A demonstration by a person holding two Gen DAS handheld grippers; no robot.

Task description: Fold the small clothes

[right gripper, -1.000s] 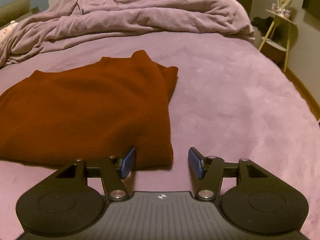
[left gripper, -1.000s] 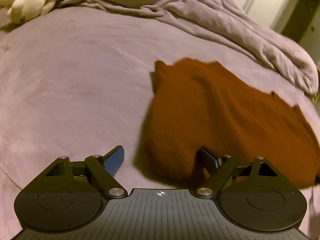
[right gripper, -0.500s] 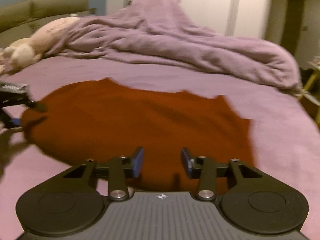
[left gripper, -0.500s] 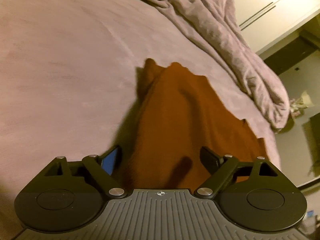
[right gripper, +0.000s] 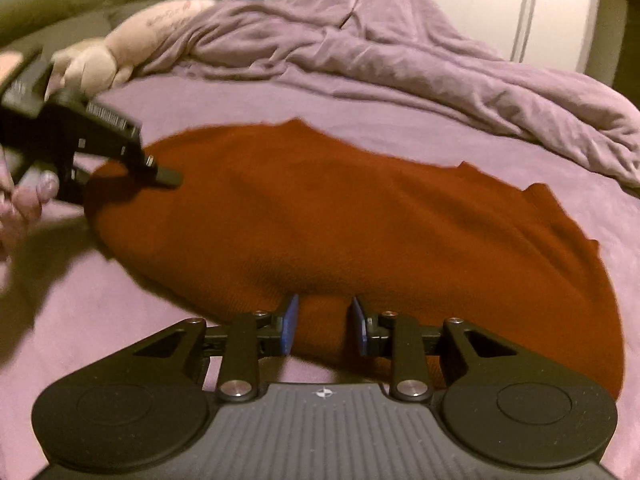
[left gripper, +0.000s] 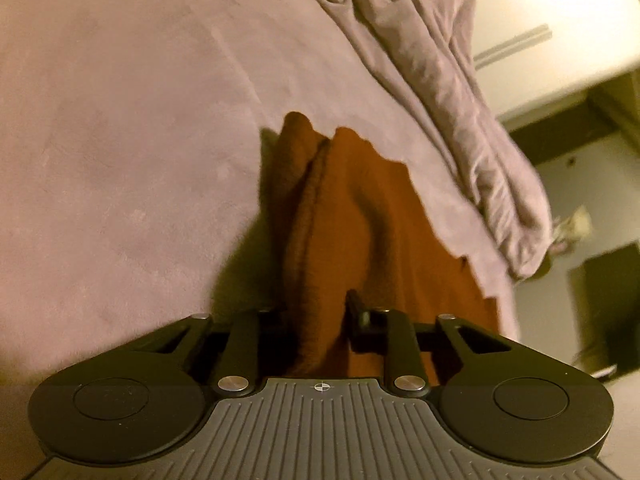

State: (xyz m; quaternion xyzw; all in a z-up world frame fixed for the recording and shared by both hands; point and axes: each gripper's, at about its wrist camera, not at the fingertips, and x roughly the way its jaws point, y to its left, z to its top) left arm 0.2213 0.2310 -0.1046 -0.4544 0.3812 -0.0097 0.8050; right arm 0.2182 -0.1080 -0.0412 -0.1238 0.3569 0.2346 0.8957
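Lilac plush bedding covers the bed I'm working over, with a rumpled lilac duvet heaped along its far side and a cream plush toy tucked against it. My rust-red knitted garment lies spread across the bed, in front of that duvet. My left hand-held gripper is clenched on the garment's edge, a fold of the knit bunched between its fingers (the right view shows it biting in from the side). My right hand-held gripper is released, its blue pads straddling the near hem without pinching it.
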